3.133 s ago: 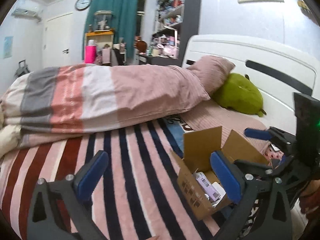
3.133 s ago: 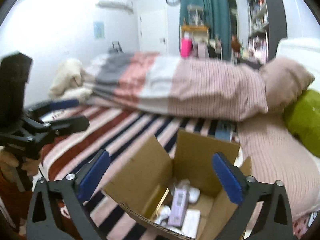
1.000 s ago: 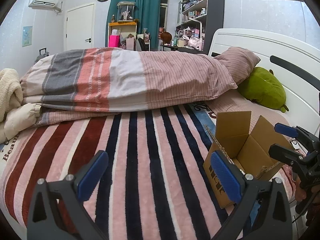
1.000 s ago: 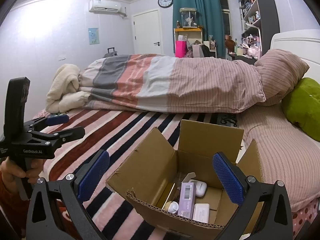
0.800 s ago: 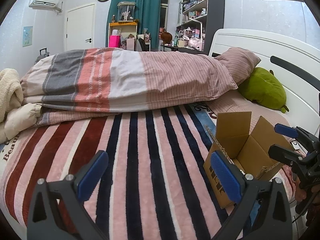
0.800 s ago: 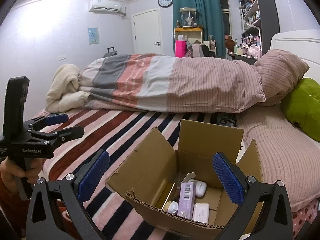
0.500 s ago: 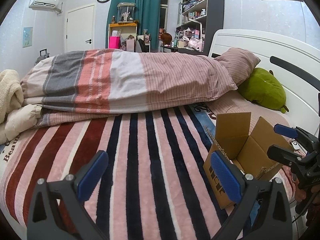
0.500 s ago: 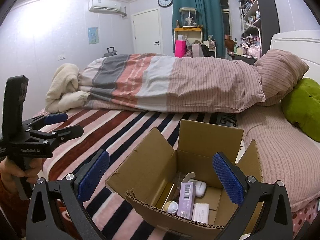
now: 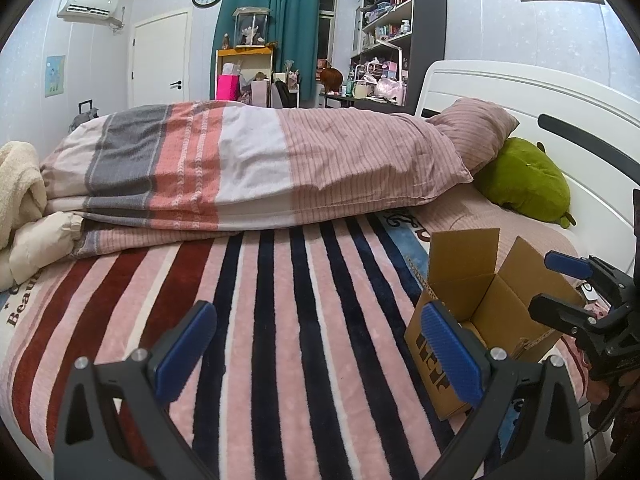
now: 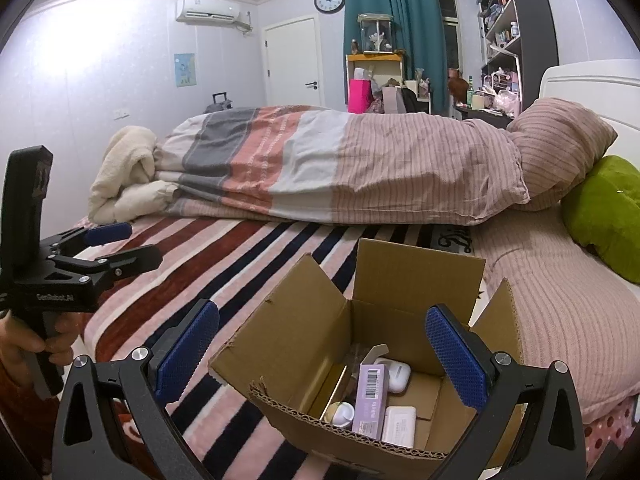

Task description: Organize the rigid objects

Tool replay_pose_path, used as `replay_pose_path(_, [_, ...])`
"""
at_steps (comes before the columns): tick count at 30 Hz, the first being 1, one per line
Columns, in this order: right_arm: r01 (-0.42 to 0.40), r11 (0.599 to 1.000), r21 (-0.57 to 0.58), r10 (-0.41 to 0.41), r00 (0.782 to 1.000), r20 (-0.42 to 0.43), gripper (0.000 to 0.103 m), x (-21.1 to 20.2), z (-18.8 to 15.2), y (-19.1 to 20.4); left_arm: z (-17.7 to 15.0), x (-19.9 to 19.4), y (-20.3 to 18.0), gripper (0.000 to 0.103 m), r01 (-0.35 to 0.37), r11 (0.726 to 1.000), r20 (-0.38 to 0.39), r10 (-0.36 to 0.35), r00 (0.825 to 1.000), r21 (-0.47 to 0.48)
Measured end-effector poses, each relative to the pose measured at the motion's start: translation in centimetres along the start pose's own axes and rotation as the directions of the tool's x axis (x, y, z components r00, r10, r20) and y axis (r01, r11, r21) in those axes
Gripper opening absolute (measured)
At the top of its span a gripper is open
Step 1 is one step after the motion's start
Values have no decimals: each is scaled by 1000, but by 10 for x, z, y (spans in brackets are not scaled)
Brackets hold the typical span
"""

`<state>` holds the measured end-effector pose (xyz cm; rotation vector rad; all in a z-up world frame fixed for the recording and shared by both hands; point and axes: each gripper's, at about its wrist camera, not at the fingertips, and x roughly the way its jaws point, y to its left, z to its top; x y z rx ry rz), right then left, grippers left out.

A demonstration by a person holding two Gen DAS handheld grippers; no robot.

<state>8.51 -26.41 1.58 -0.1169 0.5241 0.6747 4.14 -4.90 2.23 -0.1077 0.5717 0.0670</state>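
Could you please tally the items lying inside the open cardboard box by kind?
Inside the cardboard box, seen from the right wrist:
Purple barcoded carton: 1
White earbud case: 1
White flat rectangular case: 1
Small round white-capped container: 1
Total: 4 clearly visible; the shadowed back corner may hide more.

matt corrugated cardboard box (image 10: 384,280) on plush striped blanket (image 9: 280,320).

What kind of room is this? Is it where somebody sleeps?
Yes, it looks like a bedroom: there's a bed with a striped duvet, a pillow, and a cluttered bookshelf by the curtain.
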Motion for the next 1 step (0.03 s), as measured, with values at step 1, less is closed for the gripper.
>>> replay_pose_path(1, [-1,1000,0,1,1000,0,103,0,-1,-1,0,0,1,102,0,1000,0,0,1000,0])
